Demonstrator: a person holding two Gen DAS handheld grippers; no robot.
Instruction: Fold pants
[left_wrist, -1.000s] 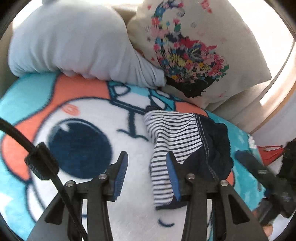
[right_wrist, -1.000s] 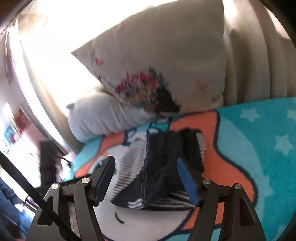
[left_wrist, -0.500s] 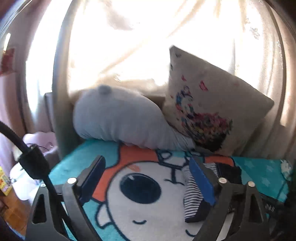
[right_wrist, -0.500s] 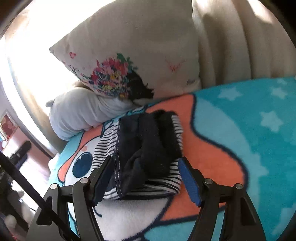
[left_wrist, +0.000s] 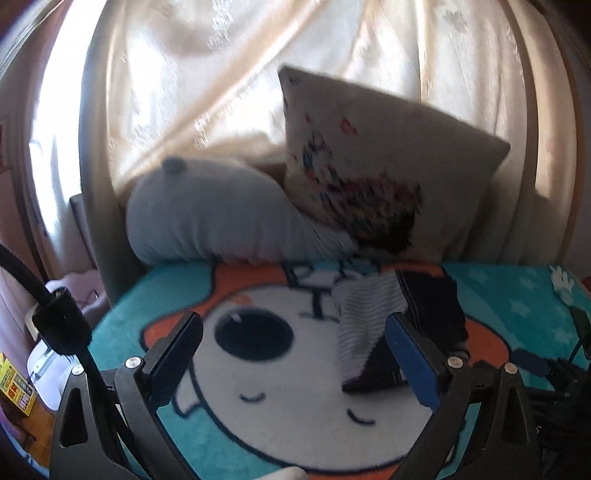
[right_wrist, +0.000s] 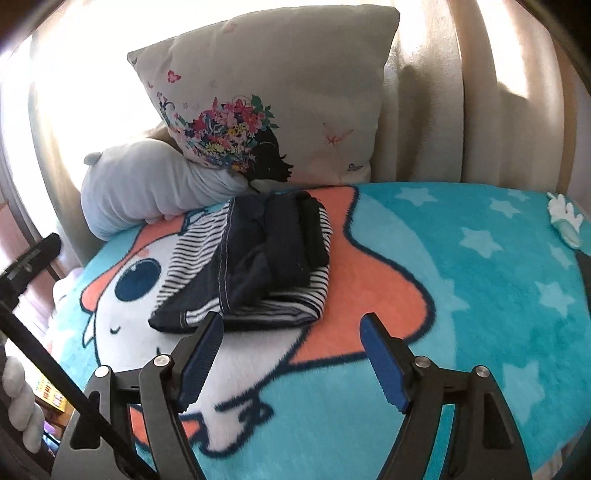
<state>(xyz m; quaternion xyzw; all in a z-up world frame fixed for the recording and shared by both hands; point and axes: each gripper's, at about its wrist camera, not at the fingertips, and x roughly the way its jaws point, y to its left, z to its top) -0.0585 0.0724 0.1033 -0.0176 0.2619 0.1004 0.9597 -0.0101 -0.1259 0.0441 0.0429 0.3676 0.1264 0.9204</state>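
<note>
Folded pants (right_wrist: 251, 258) lay just ahead-left of the right tool (right_wrist: 291, 354)
Both tools empty, jaws opening; left tool (left_wrist: 295, 354) farther off

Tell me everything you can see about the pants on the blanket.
The pants are folded into a compact bundle: dark navy fabric with pale stitching, layered with white-and-navy striped cloth that looks like soft knit. They lie flat on the cartoon blanket, across its white and orange print, just in front of the grey pillow. Neither gripper touches them.

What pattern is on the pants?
Navy with white stripes on the pants, clearest from the right wrist camera.
</note>
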